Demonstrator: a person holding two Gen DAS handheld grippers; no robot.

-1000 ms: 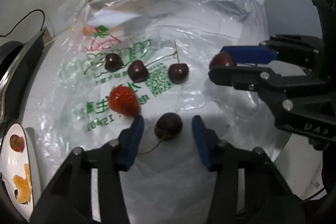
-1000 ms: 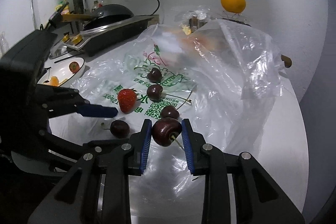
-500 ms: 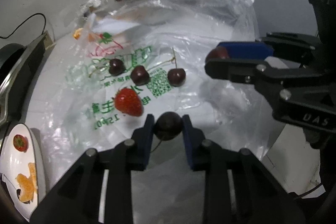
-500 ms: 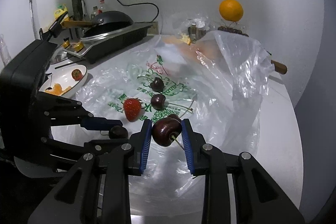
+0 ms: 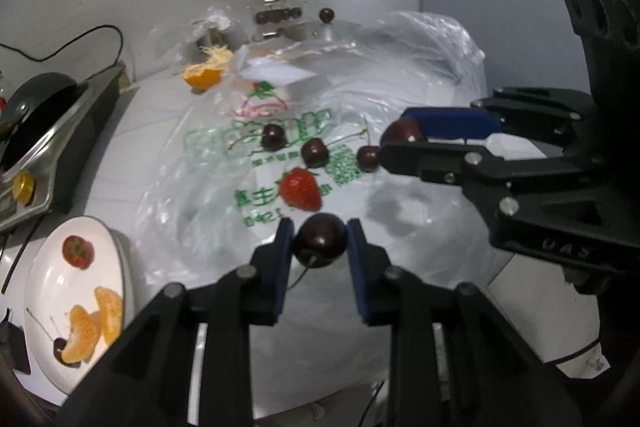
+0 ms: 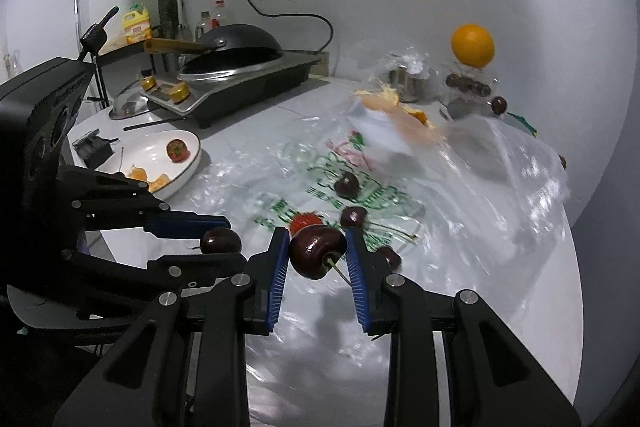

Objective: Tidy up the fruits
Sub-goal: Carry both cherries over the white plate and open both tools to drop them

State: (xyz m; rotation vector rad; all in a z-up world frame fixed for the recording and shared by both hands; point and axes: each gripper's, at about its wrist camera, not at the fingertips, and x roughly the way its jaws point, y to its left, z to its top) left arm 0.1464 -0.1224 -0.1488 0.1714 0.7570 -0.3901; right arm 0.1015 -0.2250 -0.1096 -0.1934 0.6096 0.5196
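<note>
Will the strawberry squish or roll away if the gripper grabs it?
The strawberry looks soft, so a tight pinch would probably bruise it. Its cone shape likely wobbles rather than rolls. The crinkly plastic bag under it may slip.

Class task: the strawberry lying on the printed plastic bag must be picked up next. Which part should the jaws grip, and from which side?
Grip the strawberry across its broad shoulders near the leafy end, coming from above. It lies on its side, tapering to a point; cherries crowd just beyond it.

L gripper (image 5: 320, 241) pinched tight on a cherry (image 5: 319, 240), tilted down. R gripper (image 6: 318, 257) likewise clamped on its own cherry (image 6: 316, 255), just beside L.
</note>
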